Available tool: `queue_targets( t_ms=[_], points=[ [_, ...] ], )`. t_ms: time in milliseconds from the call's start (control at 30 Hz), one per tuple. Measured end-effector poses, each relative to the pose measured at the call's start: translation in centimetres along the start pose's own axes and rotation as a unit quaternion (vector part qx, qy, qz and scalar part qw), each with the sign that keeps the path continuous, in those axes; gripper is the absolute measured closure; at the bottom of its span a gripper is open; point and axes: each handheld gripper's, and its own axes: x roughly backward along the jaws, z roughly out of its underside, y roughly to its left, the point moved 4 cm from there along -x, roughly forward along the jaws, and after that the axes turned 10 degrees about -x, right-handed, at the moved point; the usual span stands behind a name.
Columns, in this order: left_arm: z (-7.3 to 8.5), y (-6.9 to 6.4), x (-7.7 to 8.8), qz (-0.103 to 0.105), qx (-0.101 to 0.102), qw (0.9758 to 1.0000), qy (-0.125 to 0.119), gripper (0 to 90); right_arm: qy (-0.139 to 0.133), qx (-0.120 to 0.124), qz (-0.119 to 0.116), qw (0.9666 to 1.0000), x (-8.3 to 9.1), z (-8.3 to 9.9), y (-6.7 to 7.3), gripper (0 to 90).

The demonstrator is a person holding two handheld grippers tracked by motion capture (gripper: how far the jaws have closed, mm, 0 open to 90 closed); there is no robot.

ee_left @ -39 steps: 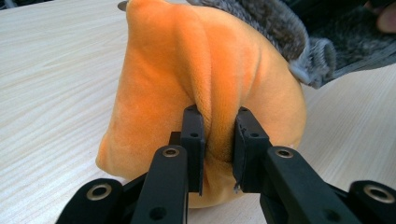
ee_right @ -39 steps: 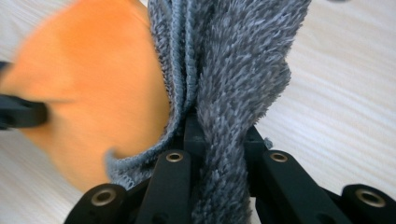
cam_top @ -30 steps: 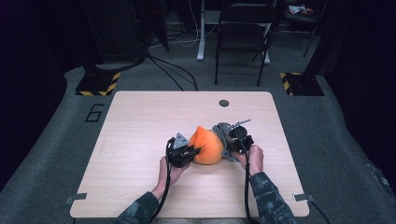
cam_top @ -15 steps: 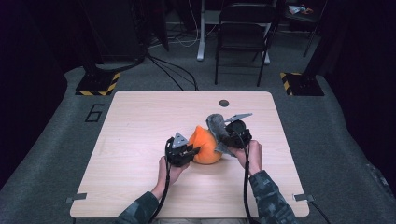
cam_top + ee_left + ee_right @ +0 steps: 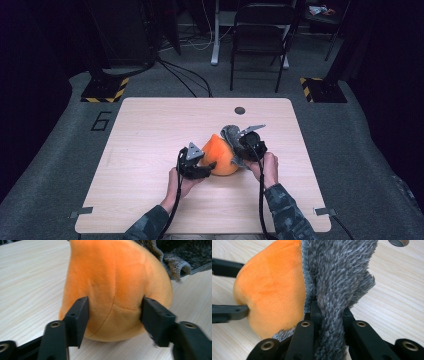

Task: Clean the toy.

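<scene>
Grey cloth (image 5: 337,290) is clamped in the right tongs (image 5: 329,312); left tongs (image 5: 113,312), just opening, flank the orange plush (image 5: 115,285), which could be dragged along.

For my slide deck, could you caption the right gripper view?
Right gripper clamps a grey fuzzy cloth beside an orange plush toy on the wooden table.
</scene>
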Motion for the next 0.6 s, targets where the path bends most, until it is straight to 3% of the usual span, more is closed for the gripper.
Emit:
queue_targets(
  t_ms=[133,233,433,600],
  points=[
    [0.0,-0.3,-0.3,-0.009,-0.007,0.9999,-0.003,66.0,0.000,-0.007,0.001,1.0000,-0.3,0.1,-0.2,79.2],
    [0.0,-0.2,-0.2,-0.014,-0.005,0.9999,-0.007,73.9,-0.002,-0.013,-0.004,0.9999,0.0,0.0,-0.4,79.1],
    [-0.7,-0.2,0.5,-0.015,0.020,0.9994,-0.022,77.1,-0.033,-0.009,-0.014,0.9993,2.1,-1.2,0.2,79.1],
    [-1.1,-0.8,0.8,-0.016,0.032,0.9991,-0.025,76.8,-0.054,0.018,-0.039,0.9976,3.4,-1.8,3.0,79.1]
  ],
)
